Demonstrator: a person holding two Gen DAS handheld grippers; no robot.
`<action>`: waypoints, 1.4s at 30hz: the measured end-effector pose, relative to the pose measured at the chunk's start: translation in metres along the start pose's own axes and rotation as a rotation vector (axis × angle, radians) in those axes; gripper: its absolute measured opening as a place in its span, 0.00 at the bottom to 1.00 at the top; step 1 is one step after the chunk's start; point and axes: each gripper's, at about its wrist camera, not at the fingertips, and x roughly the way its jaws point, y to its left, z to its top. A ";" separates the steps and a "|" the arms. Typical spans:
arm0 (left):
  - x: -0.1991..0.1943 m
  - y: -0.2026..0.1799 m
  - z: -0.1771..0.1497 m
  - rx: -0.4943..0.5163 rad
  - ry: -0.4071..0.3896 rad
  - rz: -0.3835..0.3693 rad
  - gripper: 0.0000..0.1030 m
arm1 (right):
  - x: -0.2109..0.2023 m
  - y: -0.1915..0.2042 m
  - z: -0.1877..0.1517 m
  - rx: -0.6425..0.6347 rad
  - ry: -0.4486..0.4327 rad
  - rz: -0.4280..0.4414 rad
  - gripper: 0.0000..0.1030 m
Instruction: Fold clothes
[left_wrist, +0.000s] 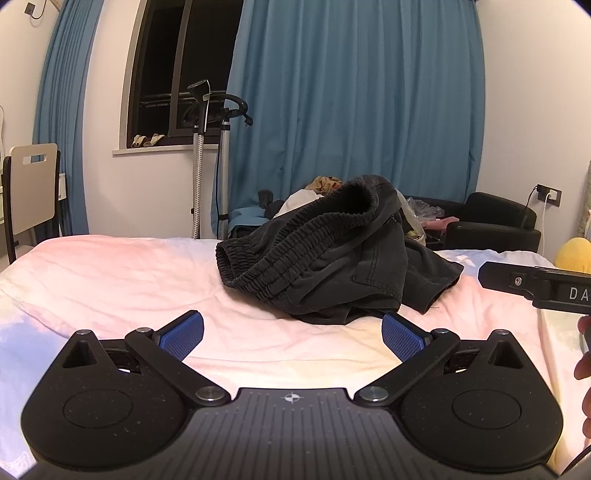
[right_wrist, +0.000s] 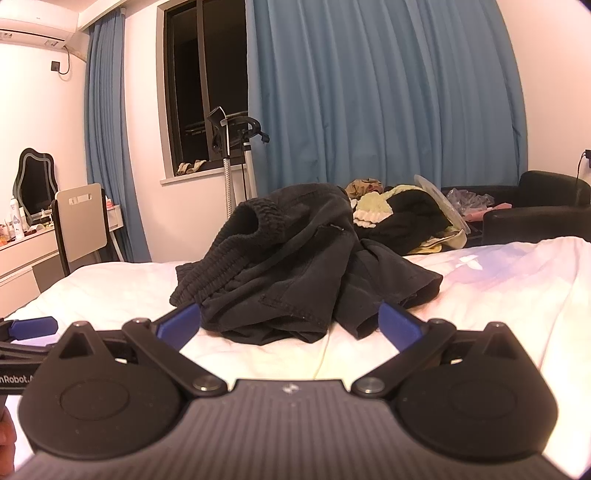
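A crumpled pair of black shorts (left_wrist: 332, 254) with an elastic waistband lies in a heap on the pale bed sheet (left_wrist: 129, 273). It also shows in the right wrist view (right_wrist: 288, 266). My left gripper (left_wrist: 291, 336) is open and empty, low over the sheet just short of the heap. My right gripper (right_wrist: 290, 325) is open and empty, its blue pads (right_wrist: 399, 325) either side of the heap's near edge. The right gripper's body (left_wrist: 535, 284) shows at the right edge of the left wrist view. The left gripper's finger (right_wrist: 33, 326) shows at the left edge of the right wrist view.
A pile of other clothes (right_wrist: 399, 210) lies behind the bed. A black armchair (right_wrist: 535, 210) stands at the right. A garment steamer stand (left_wrist: 207, 155) is by the window. A chair (right_wrist: 81, 218) and a dressing table (right_wrist: 22, 251) stand at the left.
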 end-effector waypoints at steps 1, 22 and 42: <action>0.000 0.001 0.000 0.000 0.000 -0.001 1.00 | 0.000 -0.001 0.000 0.002 0.001 0.000 1.00; -0.001 0.002 0.001 0.002 0.004 -0.001 1.00 | -0.001 -0.002 0.003 0.005 0.005 -0.009 1.00; 0.052 -0.026 0.015 0.326 0.017 0.041 1.00 | 0.002 -0.021 0.014 0.123 -0.002 -0.038 1.00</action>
